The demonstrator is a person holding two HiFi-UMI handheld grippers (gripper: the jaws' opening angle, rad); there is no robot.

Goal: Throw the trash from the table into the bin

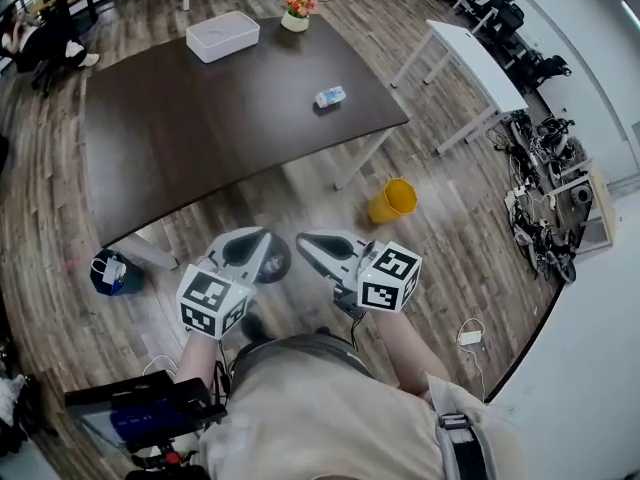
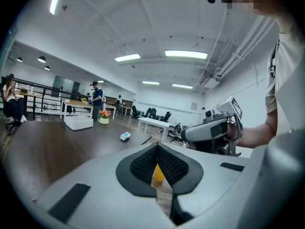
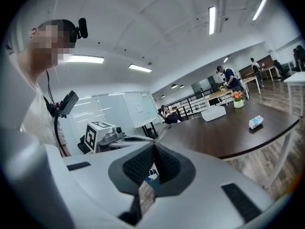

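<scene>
Trash, a small crinkled blue-white packet (image 1: 330, 96), is lying on the dark matte table (image 1: 200, 128), upper centre. I'm holding left gripper (image 1: 258, 244) and right gripper (image 1: 310, 244) at lower centre, their mesh-textured jaws pressed together, gripping nothing. The round yellow bin (image 1: 392, 201) is sitting centre-right.

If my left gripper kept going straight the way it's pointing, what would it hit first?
Most likely the yellow bin on the floor: it shows straight ahead in the slit between the left gripper's shut jaws, with nothing nearer in that line. Depth is unclear.
</scene>
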